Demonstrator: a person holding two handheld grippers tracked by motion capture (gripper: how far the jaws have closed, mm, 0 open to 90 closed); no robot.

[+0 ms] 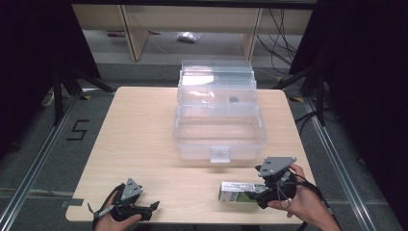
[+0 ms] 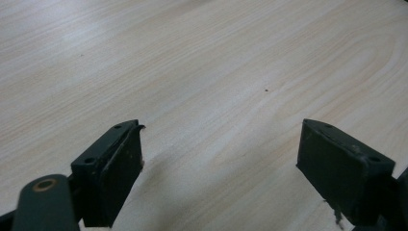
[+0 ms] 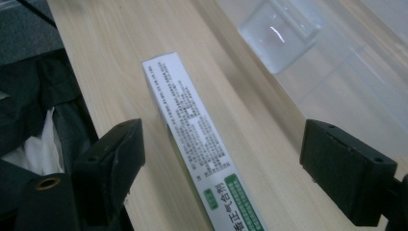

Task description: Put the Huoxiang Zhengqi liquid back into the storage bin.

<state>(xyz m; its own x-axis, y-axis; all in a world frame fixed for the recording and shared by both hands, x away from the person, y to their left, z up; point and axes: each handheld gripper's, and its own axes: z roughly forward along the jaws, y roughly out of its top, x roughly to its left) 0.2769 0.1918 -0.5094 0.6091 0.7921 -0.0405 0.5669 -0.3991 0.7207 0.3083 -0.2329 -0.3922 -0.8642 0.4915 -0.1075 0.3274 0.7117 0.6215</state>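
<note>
Now, carton (image 3: 192,139): a slim medicine box lying flat on my desk (image 1: 139,139) toward five o'clock, between my right jaws but untouched.
Right gripper (image 1: 250,195): jaws wide apart, straddling the carton's end; I judge that closing off-centre could spin or skid it.
Clear bin (image 1: 219,130): open, at twelve o'clock of the carton; its front latch (image 3: 279,33) sits close, so a high swing might clip it.
Left gripper (image 2: 221,159): jaws apart over bare wood at seven o'clock, idle.
</note>
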